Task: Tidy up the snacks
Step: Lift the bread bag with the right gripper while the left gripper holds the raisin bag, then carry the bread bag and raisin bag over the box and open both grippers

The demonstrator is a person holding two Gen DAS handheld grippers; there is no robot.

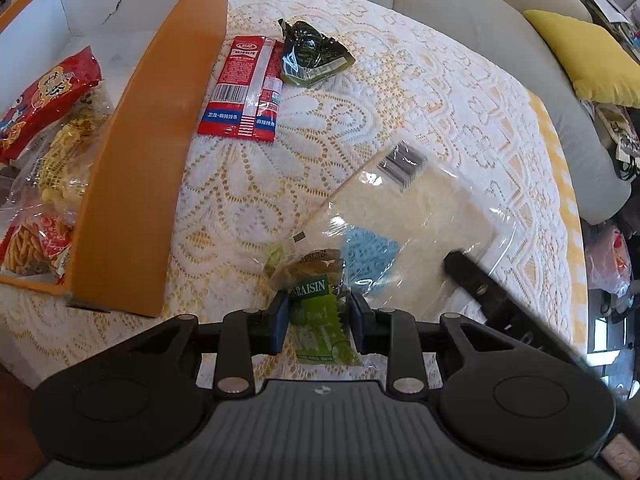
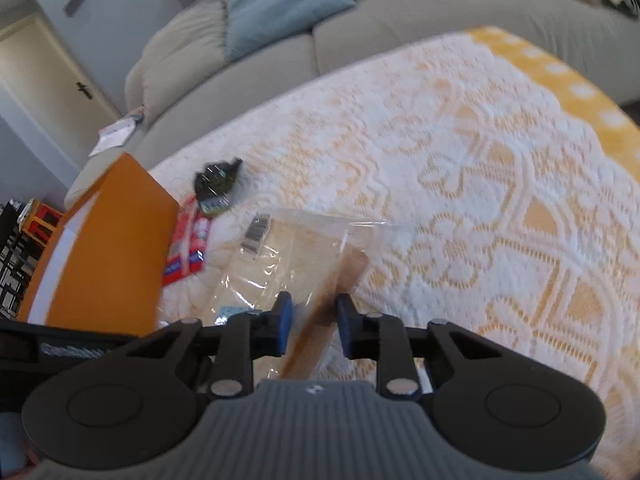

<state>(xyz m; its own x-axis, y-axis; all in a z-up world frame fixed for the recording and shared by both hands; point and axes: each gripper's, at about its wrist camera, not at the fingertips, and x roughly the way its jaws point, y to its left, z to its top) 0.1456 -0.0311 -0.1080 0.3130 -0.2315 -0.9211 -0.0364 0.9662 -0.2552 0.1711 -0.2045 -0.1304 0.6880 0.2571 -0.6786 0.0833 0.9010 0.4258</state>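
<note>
My left gripper [image 1: 319, 314] is shut on a green raisin packet [image 1: 320, 336], low over the lace tablecloth. Just right of it lies a clear bag with sliced bread [image 1: 420, 208], and one black finger [image 1: 464, 268] of the right gripper rests on it. In the right wrist view my right gripper [image 2: 314, 314] is shut on the brown-crusted edge of that bread bag [image 2: 304, 248]. An orange box [image 1: 132, 160] with white inside walls stands at the left and holds a red snack bag [image 1: 48, 96] and other packets.
A red spicy-strip packet [image 1: 244, 88] and a dark green crumpled packet [image 1: 312, 54] lie beside the box's wall. A grey sofa [image 2: 440, 20] curves behind the table, with a yellow cushion [image 1: 584, 60] on it. The table edge [image 1: 568, 208] drops off at the right.
</note>
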